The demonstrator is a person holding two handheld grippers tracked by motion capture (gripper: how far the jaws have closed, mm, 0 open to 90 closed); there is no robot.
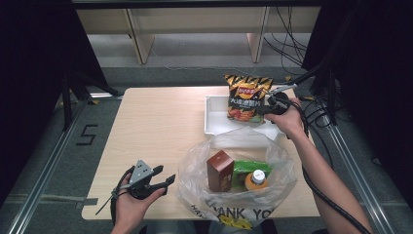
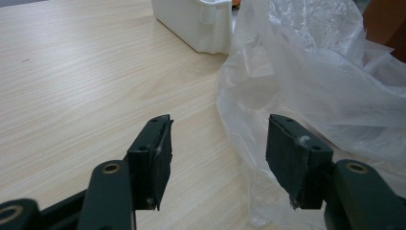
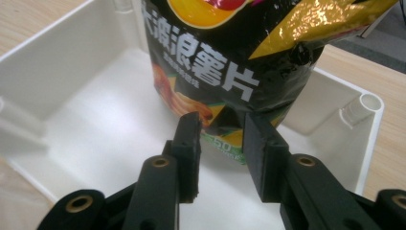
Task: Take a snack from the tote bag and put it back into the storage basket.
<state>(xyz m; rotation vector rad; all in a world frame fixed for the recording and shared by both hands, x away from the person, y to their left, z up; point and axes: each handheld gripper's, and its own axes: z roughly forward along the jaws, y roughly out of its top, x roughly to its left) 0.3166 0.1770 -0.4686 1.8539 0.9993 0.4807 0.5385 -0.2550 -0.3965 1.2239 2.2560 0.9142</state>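
Chip bag (image 3: 215, 72) stands upright in white bin (image 3: 72, 62) — just ahead of right tongs (image 3: 221, 139), spread, nothing pinched. Left tongs (image 2: 218, 148) spread, idle on desk (image 2: 72, 96) beside plastic bag (image 2: 311, 72).

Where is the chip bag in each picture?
High view: the chip bag stands upright in the white bin at the table's far right.
Left gripper view: the bag is hard to make out; the bin's corner sits at the top, beside the plastic bag.
Right gripper view: the chip bag is at top centre, just beyond the right hand-held gripper.
Shared landmark: the white bin.
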